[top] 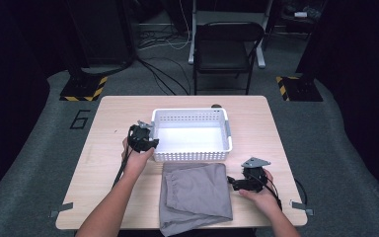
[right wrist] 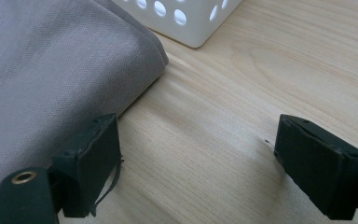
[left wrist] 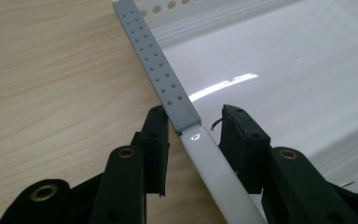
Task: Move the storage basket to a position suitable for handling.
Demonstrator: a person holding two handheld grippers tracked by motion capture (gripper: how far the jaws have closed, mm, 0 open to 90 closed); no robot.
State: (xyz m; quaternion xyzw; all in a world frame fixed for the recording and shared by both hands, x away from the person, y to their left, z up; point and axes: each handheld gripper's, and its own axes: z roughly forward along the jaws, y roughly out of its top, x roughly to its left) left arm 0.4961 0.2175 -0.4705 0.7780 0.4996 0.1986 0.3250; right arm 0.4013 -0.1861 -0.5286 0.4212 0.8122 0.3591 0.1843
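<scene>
The white basket (top: 191, 134) sits mid-table, its near wall just beside the folded grey cloth (top: 195, 195), which reaches the table's (top: 108, 118) front edge. Bare wood lies open on both sides. The left gripper (left wrist: 193, 128) straddles the basket's left rim, jaws narrow; one pad seems to touch the rim, though I can't be sure of the other. The right gripper (right wrist: 196, 149) stands wide open at the cloth's right edge, one jaw at the fabric.

On the tabletop (top: 103, 163), the basket (top: 191, 116) sits at center; the folded cloth (top: 195, 195) lies just beside it at 6 o'clock.
</scene>
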